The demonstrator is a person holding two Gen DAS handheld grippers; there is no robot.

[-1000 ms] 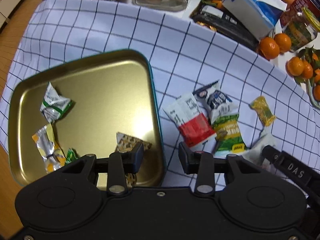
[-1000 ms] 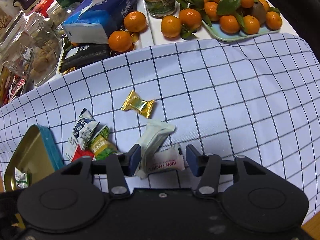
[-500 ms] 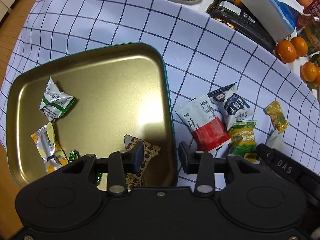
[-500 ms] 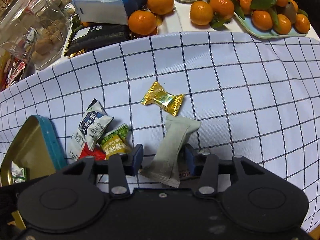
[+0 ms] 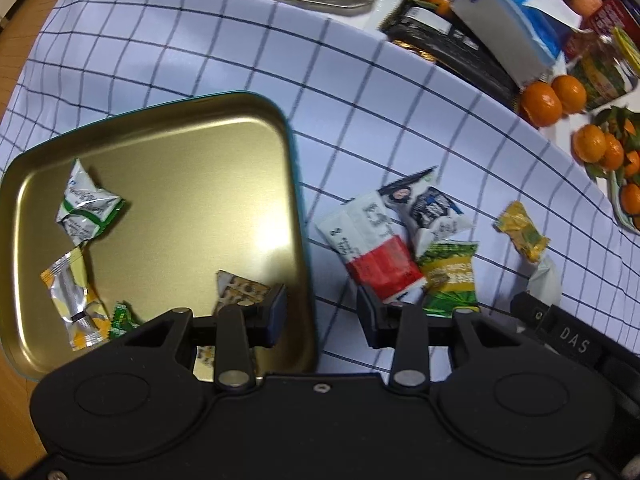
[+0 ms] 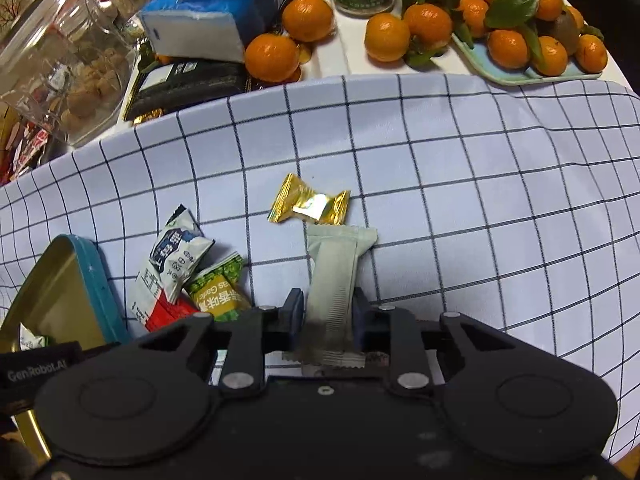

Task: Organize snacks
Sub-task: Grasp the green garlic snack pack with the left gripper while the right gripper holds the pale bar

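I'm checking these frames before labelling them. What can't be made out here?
- Patterned brown packet in the gold tin: left wrist view, near end hidden behind the left gripper.
- Pale green packet in the right gripper: right wrist view, no readable print; whether it is lifted off the checked cloth cannot be told.
- Packet under it: mostly covered.
- Tin's contents, right wrist view: cut off by the edge.

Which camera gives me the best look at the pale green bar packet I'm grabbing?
Right wrist view: the pale green bar packet fills the centre, standing between the right gripper fingers, which are closed on its sides. Left wrist view shows only a pale sliver of it past the right gripper's body, mostly hidden.
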